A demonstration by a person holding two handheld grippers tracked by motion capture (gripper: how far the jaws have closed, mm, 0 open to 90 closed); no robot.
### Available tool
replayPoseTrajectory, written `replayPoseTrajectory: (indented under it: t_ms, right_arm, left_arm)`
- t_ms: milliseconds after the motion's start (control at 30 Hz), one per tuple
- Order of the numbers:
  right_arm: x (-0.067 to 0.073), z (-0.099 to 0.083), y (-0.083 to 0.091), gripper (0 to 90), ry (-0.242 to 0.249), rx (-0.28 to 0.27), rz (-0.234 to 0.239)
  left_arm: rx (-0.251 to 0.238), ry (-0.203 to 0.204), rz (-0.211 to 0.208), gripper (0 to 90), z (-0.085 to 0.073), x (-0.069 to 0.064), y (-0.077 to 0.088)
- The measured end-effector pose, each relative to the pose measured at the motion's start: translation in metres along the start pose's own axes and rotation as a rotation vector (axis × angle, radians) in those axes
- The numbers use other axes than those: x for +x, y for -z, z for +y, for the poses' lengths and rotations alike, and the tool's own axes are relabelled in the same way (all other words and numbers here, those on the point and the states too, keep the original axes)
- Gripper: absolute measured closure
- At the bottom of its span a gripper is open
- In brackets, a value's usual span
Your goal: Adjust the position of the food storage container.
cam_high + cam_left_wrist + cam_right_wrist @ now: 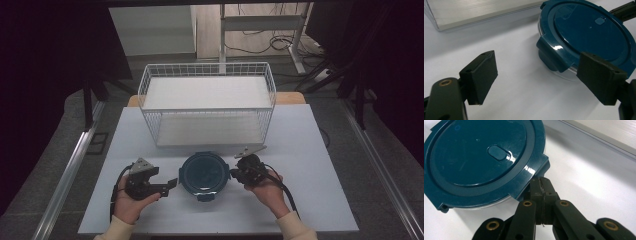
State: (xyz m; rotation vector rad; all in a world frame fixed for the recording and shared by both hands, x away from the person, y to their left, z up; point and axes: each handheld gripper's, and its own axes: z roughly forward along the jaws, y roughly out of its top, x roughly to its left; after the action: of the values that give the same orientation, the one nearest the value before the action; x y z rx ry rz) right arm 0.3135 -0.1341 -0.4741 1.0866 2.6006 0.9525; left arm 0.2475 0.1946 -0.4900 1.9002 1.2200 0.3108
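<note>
Sitting lidded on the desk, the tub was unopened. The left hand-held gripper stood spread; the right hand-held gripper, pressed together, perhaps touched a latch.

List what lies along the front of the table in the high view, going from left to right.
left gripper → round container with the blue lid → right gripper

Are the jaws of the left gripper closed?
No, the left gripper has its jaws wide apart, with bare table between them.
</note>
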Motion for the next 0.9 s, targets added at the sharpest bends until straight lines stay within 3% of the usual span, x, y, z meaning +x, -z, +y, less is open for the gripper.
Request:
replayPoseTrajectory:
  t_ms: [200,267,333,533,600,633,700,900]
  right_arm:
    - [-0.003,-0.001,0.000,90.0,0.003,-0.010,0.030]
    - [-0.007,-0.003,0.003,90.0,0.038,-0.052,-0.005]
    - [-0.015,-0.004,0.010,90.0,-0.007,-0.087,0.017]
    - [-0.027,-0.013,0.025,88.5,-0.047,-0.145,0.034]
    - [-0.028,-0.015,0.026,83.8,-0.050,-0.155,0.043]
    - [-0.031,-0.020,0.027,64.8,-0.065,-0.183,0.073]
    - [-0.033,-0.021,0.027,48.7,-0.101,-0.192,0.083]
    - [-0.034,-0.023,0.032,30.9,-0.131,-0.229,0.069]
  left_arm:
    - [0.001,0.001,0.005,16.1,-0.001,0.001,0.000]
    - [-0.004,-0.003,0.005,16.2,0.000,0.000,0.001]
    - [-0.010,-0.005,0.006,16.3,-0.001,0.001,0.003]
    - [-0.012,0.009,0.010,16.3,-0.001,0.005,0.003]
    - [-0.012,0.009,0.011,16.4,-0.001,0.005,0.003]
    - [-0.011,0.010,0.013,16.4,-0.001,0.005,0.003]
    - [-0.013,0.007,0.012,16.4,-0.001,0.004,0.003]
    - [-0.013,0.002,0.011,16.3,-0.002,0.001,0.005]
